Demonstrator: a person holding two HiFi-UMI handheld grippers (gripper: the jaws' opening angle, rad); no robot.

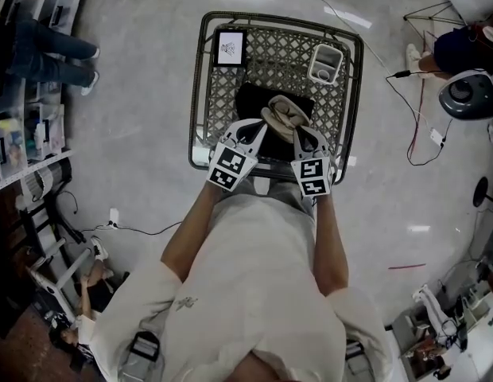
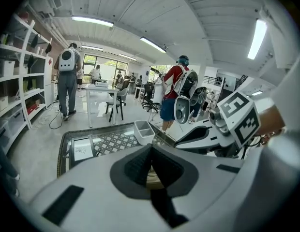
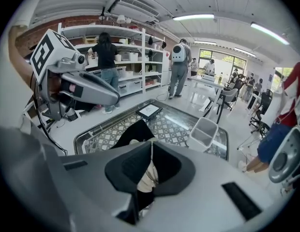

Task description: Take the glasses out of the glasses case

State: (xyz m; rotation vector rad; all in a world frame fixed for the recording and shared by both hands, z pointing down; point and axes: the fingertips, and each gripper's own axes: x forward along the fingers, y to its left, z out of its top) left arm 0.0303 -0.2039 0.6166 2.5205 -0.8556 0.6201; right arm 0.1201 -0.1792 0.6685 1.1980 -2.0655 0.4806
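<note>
The case [image 1: 283, 114] lies on a black cloth [image 1: 250, 102] at the near middle of the tabletop [image 1: 197, 94], just ahead of both claws. The left claw [image 2: 150, 146] has its jaws together and empty. The right claw [image 3: 151, 144] is all but together, pinching nothing.

With jaws this narrow, a claw would only nudge the case, and the limp cloth may skid on the slick glass. Pinching hard through a soft wall could bend the glasses.

The case looks tan, rounded and pliable; whether it is open I cannot tell. The tabletop is glass over lattice, with a metal rim.
</note>
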